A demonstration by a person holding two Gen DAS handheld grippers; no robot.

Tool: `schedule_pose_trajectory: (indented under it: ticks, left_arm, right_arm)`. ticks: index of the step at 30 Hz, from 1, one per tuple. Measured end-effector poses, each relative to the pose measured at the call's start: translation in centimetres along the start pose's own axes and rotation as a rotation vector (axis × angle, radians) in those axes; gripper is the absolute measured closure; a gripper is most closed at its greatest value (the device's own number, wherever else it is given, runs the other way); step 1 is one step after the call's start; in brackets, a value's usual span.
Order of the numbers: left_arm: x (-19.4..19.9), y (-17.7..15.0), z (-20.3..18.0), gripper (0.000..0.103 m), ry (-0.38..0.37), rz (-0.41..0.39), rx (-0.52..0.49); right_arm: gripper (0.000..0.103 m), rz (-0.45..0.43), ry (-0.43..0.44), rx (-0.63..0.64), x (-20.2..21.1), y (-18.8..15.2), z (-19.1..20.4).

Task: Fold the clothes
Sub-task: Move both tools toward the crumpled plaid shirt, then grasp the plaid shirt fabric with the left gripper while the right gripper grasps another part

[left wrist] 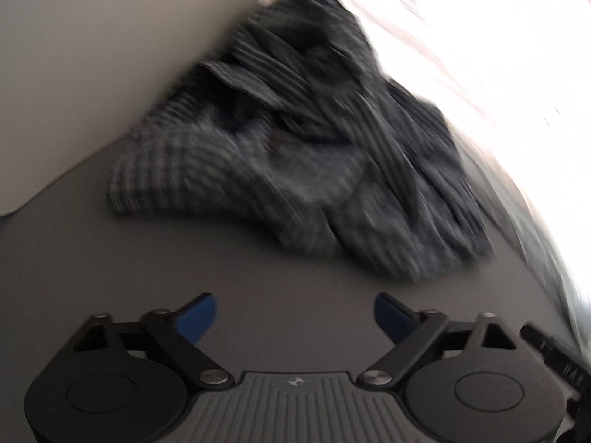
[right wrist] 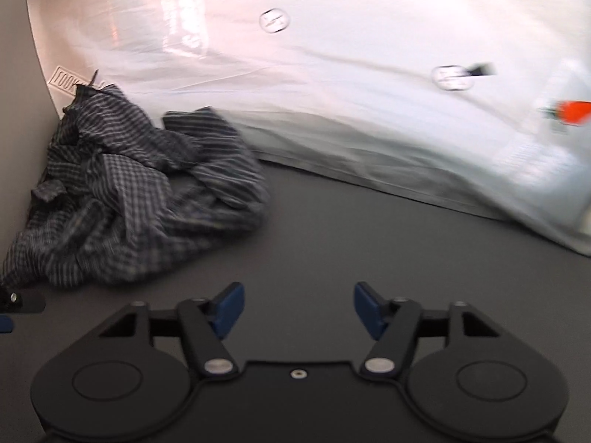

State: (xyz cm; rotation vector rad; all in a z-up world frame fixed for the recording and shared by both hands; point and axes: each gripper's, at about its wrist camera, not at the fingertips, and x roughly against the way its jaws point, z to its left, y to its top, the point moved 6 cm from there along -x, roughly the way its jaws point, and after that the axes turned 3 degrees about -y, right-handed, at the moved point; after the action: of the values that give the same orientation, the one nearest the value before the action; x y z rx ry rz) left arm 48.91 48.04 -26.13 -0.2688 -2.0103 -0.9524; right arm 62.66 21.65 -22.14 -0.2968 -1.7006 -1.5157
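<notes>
A dark checked and striped shirt [left wrist: 295, 147] lies crumpled in a heap on the grey table [left wrist: 110, 258]. My left gripper [left wrist: 295, 313] is open just short of the heap, its blue pads [left wrist: 197, 317] holding nothing. In the right wrist view the same shirt [right wrist: 140, 199] sits at the far left, against a pale wall. My right gripper [right wrist: 298, 308] is open over bare grey table [right wrist: 332, 240], well to the right of the shirt. Both views are blurred by motion.
A large white plastic-wrapped bundle [right wrist: 369, 92] lies along the back of the table, with round stickers and an orange label [right wrist: 572, 110]. A pale wall [left wrist: 92, 55] bounds the left side. The tip of the other gripper [right wrist: 14, 304] shows at the left edge.
</notes>
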Motion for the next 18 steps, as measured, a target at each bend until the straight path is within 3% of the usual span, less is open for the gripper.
schedule_pose_trajectory:
  ticks: [4, 8, 12, 13, 14, 15, 16, 18]
  left_arm:
    - [-2.6, 2.3, 1.4, 0.029, -0.002, -0.057, 0.075]
    - [-4.1, 3.9, 2.3, 0.030, -0.022, -0.093, 0.144]
    - [-4.5, 5.0, 2.8, 0.041, -0.069, -0.117, 0.184]
    - [-4.5, 5.2, 2.8, 0.046, -0.073, -0.120, 0.179]
    - [-4.6, 5.4, 2.7, 0.049, -0.075, -0.123, 0.172]
    - [-4.7, 5.5, 2.7, 0.059, -0.065, -0.125, 0.163]
    - [-5.1, 5.6, 2.7, 0.075, -0.043, -0.120, 0.156]
    - [-5.3, 5.6, 2.7, 0.093, -0.020, -0.116, 0.161]
  right_arm:
    - [0.044, -0.012, 0.054, -0.041, -4.1, 1.7, 2.4]
    - [0.044, -0.009, 0.069, -0.092, -5.8, 2.7, 2.9]
    - [0.046, -0.005, 0.083, -0.142, -7.5, 3.6, 3.4]
    - [0.050, -0.004, 0.087, -0.155, -8.0, 3.8, 3.5]
    - [0.064, -0.004, 0.091, -0.168, -8.4, 4.1, 3.7]
    - [0.089, -0.003, 0.095, -0.180, -8.8, 4.3, 3.8]
    - [0.100, -0.002, 0.084, -0.185, -9.1, 4.4, 3.8]
    - [0.100, -0.016, 0.078, -0.195, -8.8, 4.4, 3.3]
